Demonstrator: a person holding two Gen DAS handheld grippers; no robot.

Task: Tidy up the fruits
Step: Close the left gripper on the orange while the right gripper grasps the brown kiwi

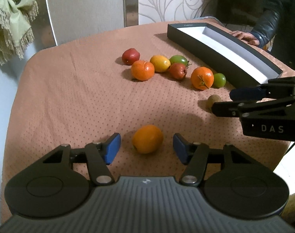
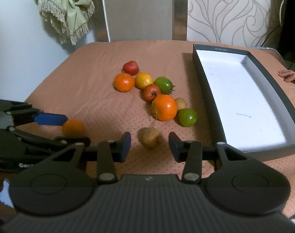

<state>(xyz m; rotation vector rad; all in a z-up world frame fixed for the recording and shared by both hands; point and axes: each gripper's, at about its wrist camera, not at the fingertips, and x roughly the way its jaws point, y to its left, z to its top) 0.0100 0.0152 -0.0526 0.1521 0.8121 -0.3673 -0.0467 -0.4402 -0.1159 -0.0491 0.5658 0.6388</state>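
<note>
My left gripper [image 1: 146,148] is open, its jaws either side of a lone orange fruit [image 1: 147,138] on the brown tablecloth, not touching it. My right gripper [image 2: 149,145] is open around a brown kiwi-like fruit [image 2: 149,136], apart from it. In the right wrist view the left gripper [image 2: 56,128] and the orange fruit [image 2: 73,127] show at the left. A cluster of fruits lies mid-table: a red one [image 2: 130,67], oranges [image 2: 124,82] [image 2: 164,107], a yellow one [image 2: 144,80], green ones [image 2: 163,85] [image 2: 187,117]. An empty dark box with white inside [image 2: 242,101] stands at the right.
A person's hand [image 2: 291,77] rests on the table beyond the box. A green fringed cloth [image 2: 63,5] hangs on the wall behind. The table's rounded edge [image 2: 42,81] runs at the left. A second small brown fruit [image 2: 180,103] lies behind the big orange.
</note>
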